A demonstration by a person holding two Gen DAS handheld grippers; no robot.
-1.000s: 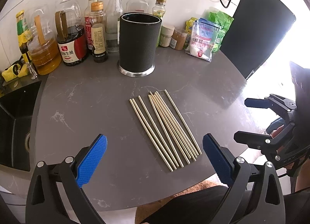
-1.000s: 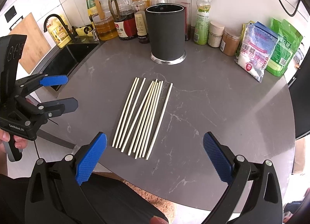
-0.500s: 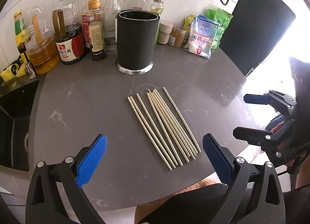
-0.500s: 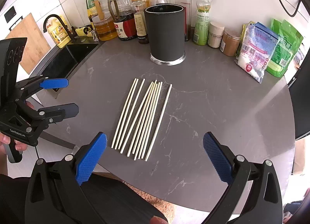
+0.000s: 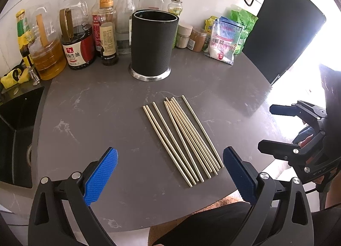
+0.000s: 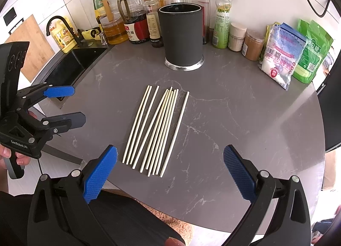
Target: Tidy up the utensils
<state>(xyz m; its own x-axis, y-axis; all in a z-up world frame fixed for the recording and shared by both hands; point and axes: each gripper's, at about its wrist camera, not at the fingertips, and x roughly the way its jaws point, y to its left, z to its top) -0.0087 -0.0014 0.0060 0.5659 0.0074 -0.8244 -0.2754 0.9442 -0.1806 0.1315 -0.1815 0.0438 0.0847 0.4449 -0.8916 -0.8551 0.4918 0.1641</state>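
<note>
Fingers of left gripper [image 5: 170, 179] and right gripper [image 6: 170, 173] gape wide, empty, seemingly hovering short of the chopsticks [image 6: 156, 130].

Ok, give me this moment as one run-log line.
stage: pre-grasp | left gripper: open | right gripper: open | chopsticks: loose on counter | black holder: upright

I am in a home kitchen. I face a grey marbled countertop [image 6: 234, 118] with a black utensil holder [image 6: 181, 39] standing on it. Behind the holder, oil and sauce bottles [image 6: 132, 18] line a pale tiled wall. Left of the holder are a black sink [image 6: 70, 65] and black tap [image 6: 57, 22]; to its right, spice jars [image 6: 243, 39] and food packets [image 6: 281, 54].
</note>
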